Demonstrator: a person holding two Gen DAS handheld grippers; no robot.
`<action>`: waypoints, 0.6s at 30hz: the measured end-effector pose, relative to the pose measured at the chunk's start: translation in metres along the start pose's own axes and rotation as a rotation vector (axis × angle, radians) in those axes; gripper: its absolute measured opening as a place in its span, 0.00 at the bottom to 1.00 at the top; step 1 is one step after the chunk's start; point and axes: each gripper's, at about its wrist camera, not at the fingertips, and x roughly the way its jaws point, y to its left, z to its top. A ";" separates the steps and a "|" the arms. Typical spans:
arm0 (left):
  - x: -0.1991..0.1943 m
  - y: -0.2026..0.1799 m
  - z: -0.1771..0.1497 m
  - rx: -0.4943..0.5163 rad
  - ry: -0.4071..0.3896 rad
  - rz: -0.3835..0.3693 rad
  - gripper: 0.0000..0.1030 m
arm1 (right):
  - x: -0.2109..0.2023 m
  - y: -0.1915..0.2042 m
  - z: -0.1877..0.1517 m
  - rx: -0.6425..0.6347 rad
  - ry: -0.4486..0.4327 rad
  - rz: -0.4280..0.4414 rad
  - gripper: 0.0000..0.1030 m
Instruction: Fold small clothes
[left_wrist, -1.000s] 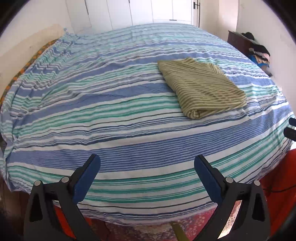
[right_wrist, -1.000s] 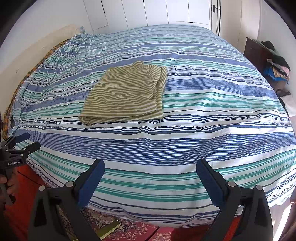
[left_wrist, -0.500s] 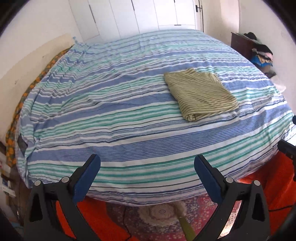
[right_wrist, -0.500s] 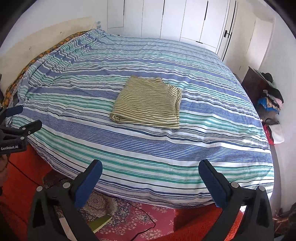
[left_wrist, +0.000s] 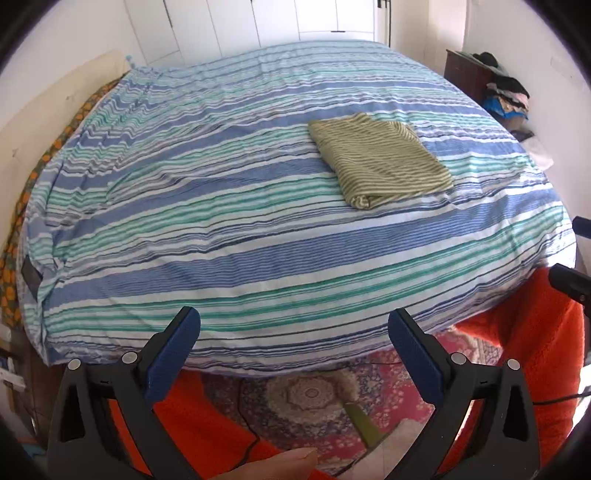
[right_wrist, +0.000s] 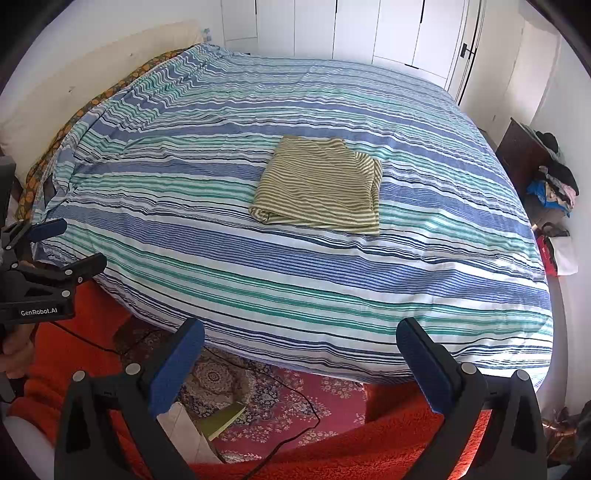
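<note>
One folded striped garment (right_wrist: 320, 186) lying on the one bed (right_wrist: 258, 258); two claws, left claw (left_wrist: 293, 354) and right claw (right_wrist: 301, 363), both near the bed's foot; one patterned rug (right_wrist: 295, 398) below the bed.

Folded striped garment (left_wrist: 378, 160) on striped bed (left_wrist: 221, 221), gaping left tongs (left_wrist: 293, 354) well short.

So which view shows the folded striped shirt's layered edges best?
The right wrist view: the folded striped shirt lies near centre, its stacked edges and rolled near corner visible. The left wrist view shows it off to the right, with the layers harder to separate.
</note>
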 end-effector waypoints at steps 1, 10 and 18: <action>-0.001 0.001 -0.002 -0.004 0.005 -0.015 0.99 | 0.000 0.000 -0.001 -0.004 0.001 -0.007 0.99; -0.006 0.003 -0.007 -0.007 0.102 -0.032 0.99 | 0.003 -0.001 -0.003 -0.014 0.071 -0.024 0.99; -0.016 -0.001 -0.001 -0.006 0.054 -0.001 0.99 | -0.015 0.001 0.004 -0.005 0.071 0.018 0.99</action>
